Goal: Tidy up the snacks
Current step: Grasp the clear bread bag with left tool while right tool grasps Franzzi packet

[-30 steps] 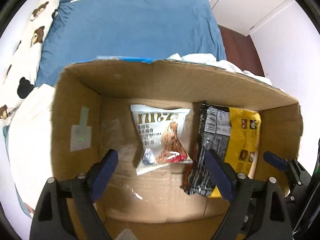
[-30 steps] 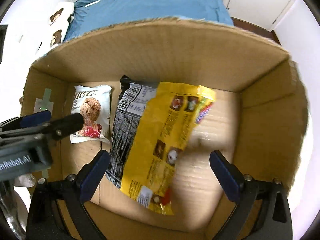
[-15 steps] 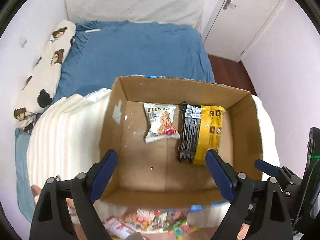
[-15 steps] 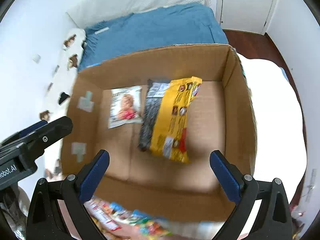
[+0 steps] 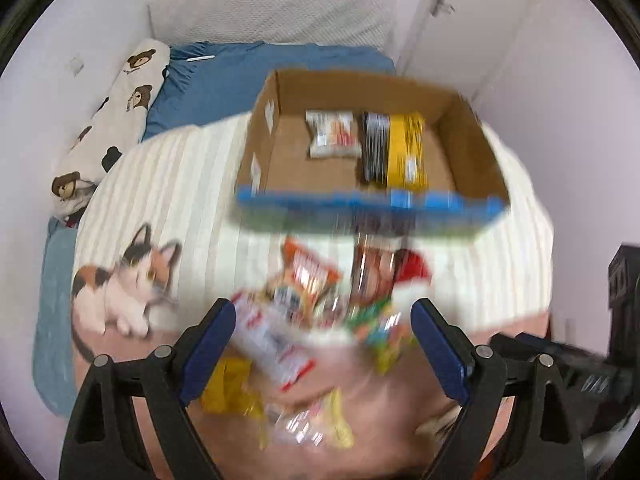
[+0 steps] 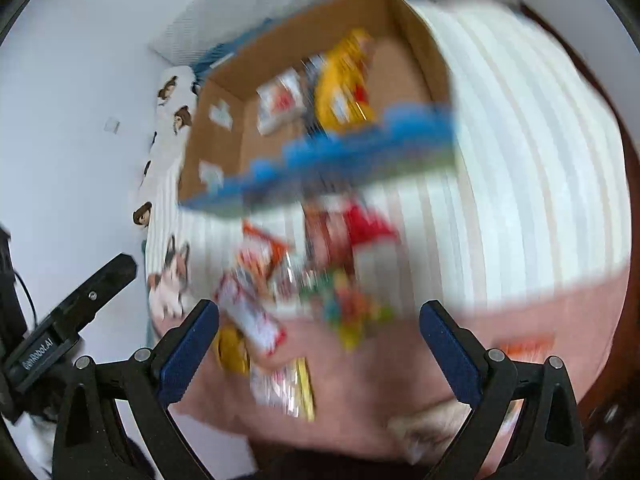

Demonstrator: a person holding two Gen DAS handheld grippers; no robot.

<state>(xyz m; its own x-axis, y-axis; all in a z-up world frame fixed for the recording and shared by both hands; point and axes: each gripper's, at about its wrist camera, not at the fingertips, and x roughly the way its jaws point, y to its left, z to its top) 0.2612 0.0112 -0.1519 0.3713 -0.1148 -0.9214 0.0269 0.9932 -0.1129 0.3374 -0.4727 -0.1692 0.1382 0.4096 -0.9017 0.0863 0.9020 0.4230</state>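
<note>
An open cardboard box (image 5: pixel 260 136) sits on the bed, with a blue printed front flap. Inside lie a white cookie packet (image 5: pixel 332 134) and a black-and-yellow packet (image 5: pixel 394 148). In front of the box is a blurred pile of loose snack packets (image 5: pixel 316 312). My left gripper (image 5: pixel 320 320) hangs open above the pile, holding nothing. The right wrist view shows the same box (image 6: pixel 408 40), the yellow packet (image 6: pixel 344 88) and the pile (image 6: pixel 304 292). My right gripper (image 6: pixel 320 316) is open over the pile and empty. The left gripper's black body (image 6: pixel 80 300) shows at the left.
A cream striped blanket (image 5: pixel 168 200) with a cat print (image 5: pixel 128 280) and a pink border covers the bed. A bear-print pillow (image 5: pixel 120 108) and a blue sheet (image 5: pixel 224 76) lie behind. A white door (image 5: pixel 460 12) and walls close the far side. An orange packet (image 6: pixel 524 348) lies apart at the right.
Both grippers have drawn back and up out of the box. The box now sits farther off, and the pile of loose snacks has come into view under the fingers. Both stayed open.
</note>
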